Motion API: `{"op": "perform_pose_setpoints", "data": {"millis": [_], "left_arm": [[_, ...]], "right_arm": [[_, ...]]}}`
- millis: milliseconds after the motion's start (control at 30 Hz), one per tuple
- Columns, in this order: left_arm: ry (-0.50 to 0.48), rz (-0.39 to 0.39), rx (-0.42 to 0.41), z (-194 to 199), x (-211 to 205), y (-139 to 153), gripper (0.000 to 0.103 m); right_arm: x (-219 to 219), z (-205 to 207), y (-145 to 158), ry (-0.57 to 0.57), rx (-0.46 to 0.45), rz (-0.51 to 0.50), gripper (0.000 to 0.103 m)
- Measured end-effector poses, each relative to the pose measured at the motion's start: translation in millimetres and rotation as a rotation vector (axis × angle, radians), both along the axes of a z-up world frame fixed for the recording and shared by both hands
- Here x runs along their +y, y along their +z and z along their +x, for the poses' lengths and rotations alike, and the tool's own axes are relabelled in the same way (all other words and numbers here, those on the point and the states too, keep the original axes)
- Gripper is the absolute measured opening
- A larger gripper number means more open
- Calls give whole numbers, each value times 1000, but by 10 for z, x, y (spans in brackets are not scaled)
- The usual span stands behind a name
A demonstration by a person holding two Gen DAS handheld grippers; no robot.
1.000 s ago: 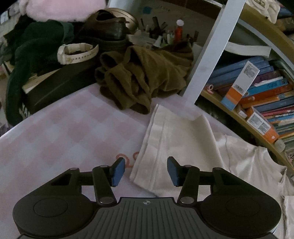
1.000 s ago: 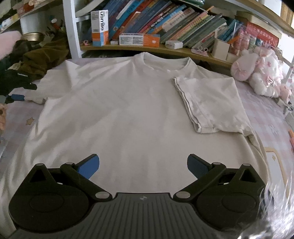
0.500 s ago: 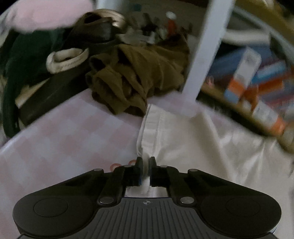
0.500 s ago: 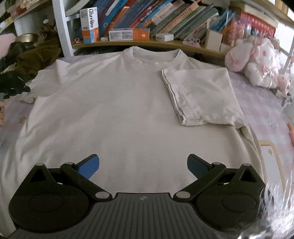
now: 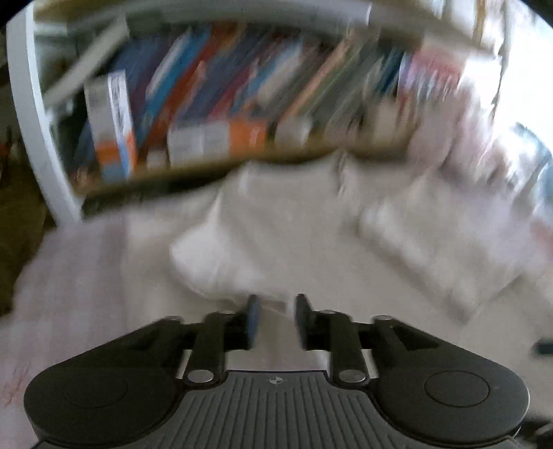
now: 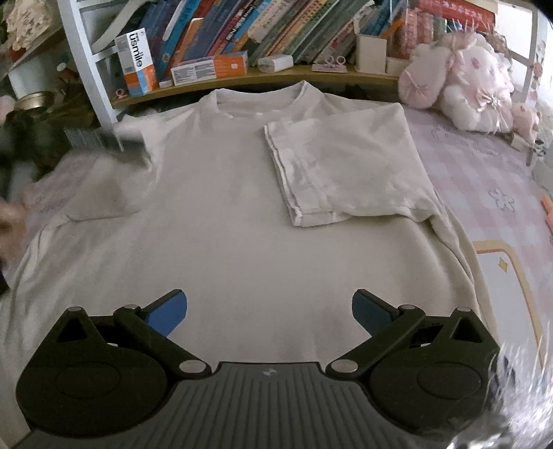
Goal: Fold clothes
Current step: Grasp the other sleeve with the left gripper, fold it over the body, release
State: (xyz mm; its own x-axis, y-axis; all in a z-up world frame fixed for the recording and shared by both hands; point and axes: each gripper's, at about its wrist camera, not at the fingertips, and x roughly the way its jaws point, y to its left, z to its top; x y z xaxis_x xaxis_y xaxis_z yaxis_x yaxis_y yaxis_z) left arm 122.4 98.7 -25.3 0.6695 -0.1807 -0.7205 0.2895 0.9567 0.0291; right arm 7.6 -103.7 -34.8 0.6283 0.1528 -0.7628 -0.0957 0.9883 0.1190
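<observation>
Shirt: a cream T-shirt [image 6: 224, 214] is lying flat on a pink checked bed cover [image 6: 484, 179], collar toward the bookshelf [image 6: 262, 74].
Right sleeve: it is lying folded in over the chest [image 6: 342, 165], hem toward the middle.
Left sleeve: it is being turned inward at the shirt's left edge [image 6: 103, 186]; that part of the right wrist view is blurred.
Left gripper: its fingers are opening [image 5: 274, 319], a narrow gap showing between them; pale cloth [image 5: 221, 262] is lying right at the tips, but the blur is hiding whether any cloth is sitting in the gap. The pads are not pressing on anything that can be made out.
Right gripper: it is hovering over the lower half of the shirt [image 6: 269, 311], fingers spread wide apart, gripping nothing.
Bookshelf: it is carrying a row of leaning books [image 6: 276, 27] and an orange and white box [image 6: 136, 62] at its left end.
Toys: pink and white plush toys [image 6: 463, 76] are sitting at the far right, beside the shelf.
Left wrist view: it is heavily smeared; only shelf, books and shirt can be told.
</observation>
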Motion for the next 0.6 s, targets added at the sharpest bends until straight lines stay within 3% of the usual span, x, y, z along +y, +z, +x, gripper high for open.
{"op": "perform_pose_setpoints", "data": {"millis": [67, 100, 133, 200, 433, 567, 600], "left_arm": [[64, -21, 12, -25, 83, -47, 42], [90, -67, 4, -60, 164, -42, 48], [119, -118, -14, -92, 258, -20, 60], [173, -208, -51, -125, 424, 14, 66], [388, -464, 49, 423, 647, -111, 66], [418, -514, 108, 732, 440, -184, 64], [369, -541, 117, 775, 353, -162, 64]], "right_arm": [[-44, -9, -3, -9, 0, 3, 103], [-68, -12, -11, -16, 3, 6, 103], [-88, -12, -25, -25, 10, 11, 103], [-128, -9, -55, -43, 23, 20, 103], [-143, -24, -70, -73, 33, 25, 103], [-155, -61, -81, -83, 40, 11, 103], [-166, -63, -89, -93, 47, 11, 103]]}}
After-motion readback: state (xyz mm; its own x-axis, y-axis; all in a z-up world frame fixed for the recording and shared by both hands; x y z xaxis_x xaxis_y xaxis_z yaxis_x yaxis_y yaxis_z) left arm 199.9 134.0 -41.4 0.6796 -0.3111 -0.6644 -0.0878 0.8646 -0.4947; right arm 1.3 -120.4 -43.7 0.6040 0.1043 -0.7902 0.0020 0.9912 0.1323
